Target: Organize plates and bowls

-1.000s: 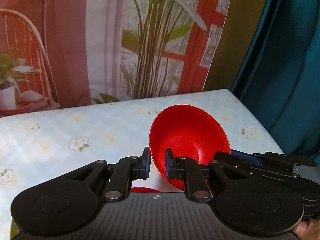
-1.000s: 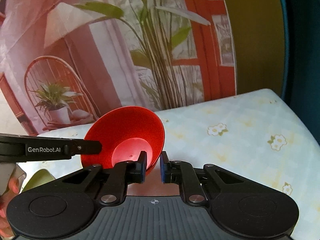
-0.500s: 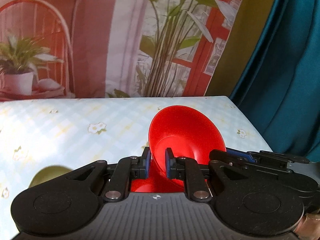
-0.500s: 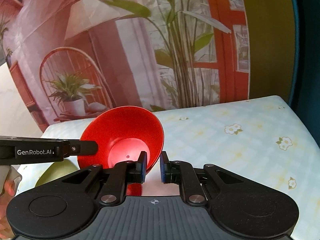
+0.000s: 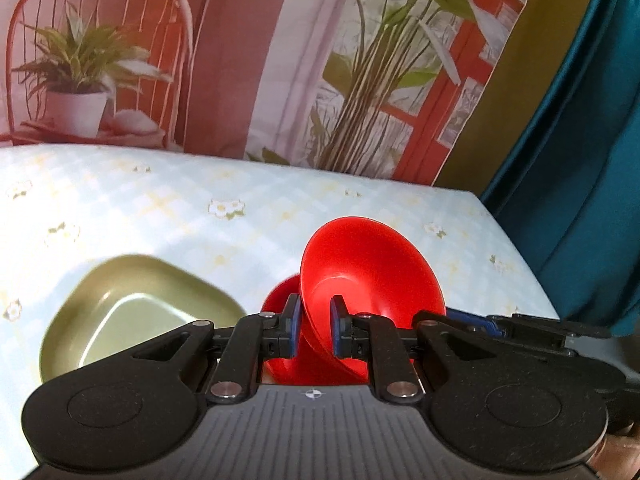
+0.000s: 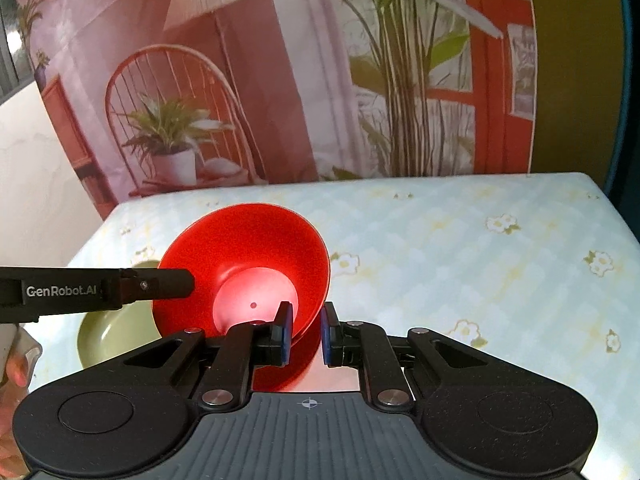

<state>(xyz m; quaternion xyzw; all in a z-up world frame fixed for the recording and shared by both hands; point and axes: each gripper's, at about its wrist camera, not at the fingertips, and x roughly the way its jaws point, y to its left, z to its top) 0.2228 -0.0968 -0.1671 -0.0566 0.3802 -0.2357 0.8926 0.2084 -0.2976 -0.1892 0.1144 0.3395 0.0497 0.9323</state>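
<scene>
A red bowl (image 5: 372, 272) hangs tilted above the table, held from two sides. My left gripper (image 5: 314, 320) is shut on its near rim. My right gripper (image 6: 304, 328) is shut on the opposite rim of the same red bowl (image 6: 248, 256). In the right wrist view the left gripper (image 6: 176, 282) comes in from the left and meets the bowl's left edge. In the left wrist view the right gripper (image 5: 472, 320) lies at the bowl's right side. A second red piece (image 5: 280, 300) shows just below the bowl, mostly hidden. A green squarish dish (image 5: 132, 312) rests on the table to the left.
The table (image 6: 460, 248) wears a pale blue checked cloth with small flowers. A printed backdrop of plants and a chair stands behind it, and a teal curtain (image 5: 592, 140) hangs at the right. The green dish (image 6: 108, 332) lies under the left gripper. Fingers of a hand (image 6: 16, 364) show bottom left.
Both grippers have carried the red bowl leftward across the table, still shut on it. The green dish has come into view on the left and grown larger.
</scene>
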